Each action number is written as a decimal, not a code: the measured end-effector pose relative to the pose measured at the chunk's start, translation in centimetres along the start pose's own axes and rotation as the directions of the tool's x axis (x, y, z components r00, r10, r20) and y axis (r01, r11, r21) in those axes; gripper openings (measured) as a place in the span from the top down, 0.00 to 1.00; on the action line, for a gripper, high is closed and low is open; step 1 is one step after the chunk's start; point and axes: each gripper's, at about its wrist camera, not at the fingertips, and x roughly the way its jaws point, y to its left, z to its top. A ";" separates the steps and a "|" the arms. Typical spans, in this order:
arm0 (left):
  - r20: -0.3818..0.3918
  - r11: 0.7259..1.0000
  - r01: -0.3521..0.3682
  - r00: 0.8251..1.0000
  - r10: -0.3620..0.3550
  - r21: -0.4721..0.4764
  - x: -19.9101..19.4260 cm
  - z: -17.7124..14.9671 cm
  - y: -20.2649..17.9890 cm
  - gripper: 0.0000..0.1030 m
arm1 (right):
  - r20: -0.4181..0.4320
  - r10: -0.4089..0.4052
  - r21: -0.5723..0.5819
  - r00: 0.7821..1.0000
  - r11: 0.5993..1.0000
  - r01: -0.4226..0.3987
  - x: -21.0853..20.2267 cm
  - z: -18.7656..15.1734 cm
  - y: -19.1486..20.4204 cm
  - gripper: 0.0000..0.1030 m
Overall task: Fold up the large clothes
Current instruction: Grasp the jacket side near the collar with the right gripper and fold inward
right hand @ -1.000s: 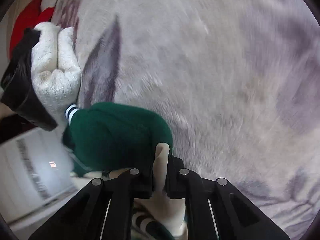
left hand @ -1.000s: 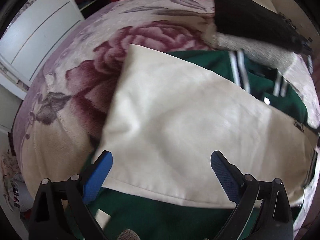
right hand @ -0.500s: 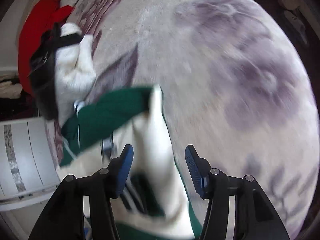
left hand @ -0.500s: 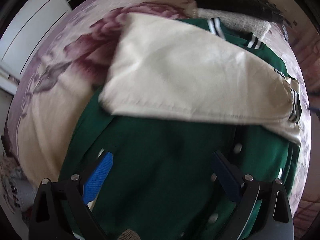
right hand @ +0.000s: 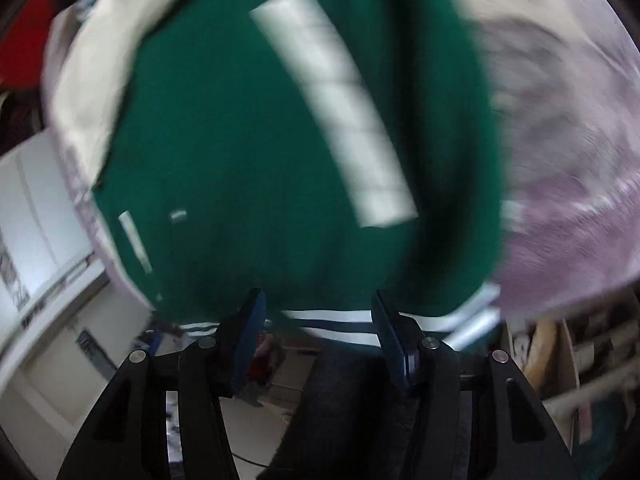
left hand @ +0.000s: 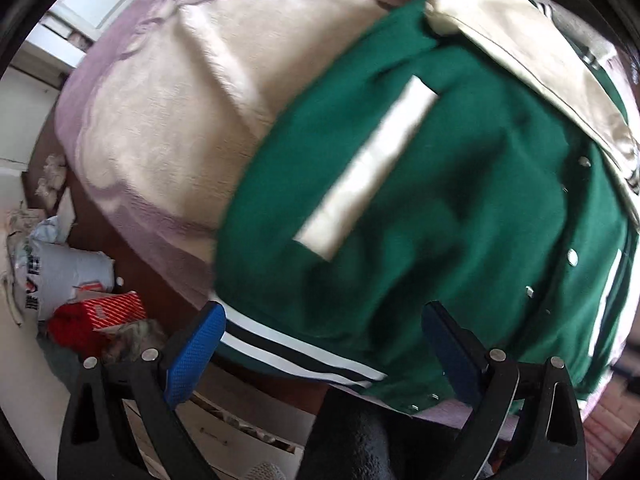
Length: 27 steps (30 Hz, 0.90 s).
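— Where are your tools right now?

— Both hang at the near edge of the bed. My left tool (left hand: 320,344) has its fingers spread wide with nothing between them, and the striped hem (left hand: 296,350) of the green jacket (left hand: 420,200) lies just past the tips. My right tool (right hand: 318,324) is also parted and empty, fingers either side of the same hem (right hand: 332,316).

— Why there?

— I judge the hem is the next edge to take: two grips along it would let me carry the lower half up over the body in one even fold.

— And the jacket itself?

— Spread on the floral blanket (left hand: 172,100), hem at the bed's edge, a white pocket strip (left hand: 364,176) slanting across each front panel. Farther off, a cream sleeve (left hand: 532,40) already lies folded across the chest.

— Any containers?

— On the floor left of the bed a white bag (left hand: 60,280) and a red pack (left hand: 96,316); what they hold I cannot tell.
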 end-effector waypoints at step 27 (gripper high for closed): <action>0.280 0.968 -0.244 0.927 0.250 -0.056 2.2 22.1 -4.3 0.02 | 0.536 -0.073 -0.408 0.841 0.850 0.333 0.4 34.4 33.2 0.98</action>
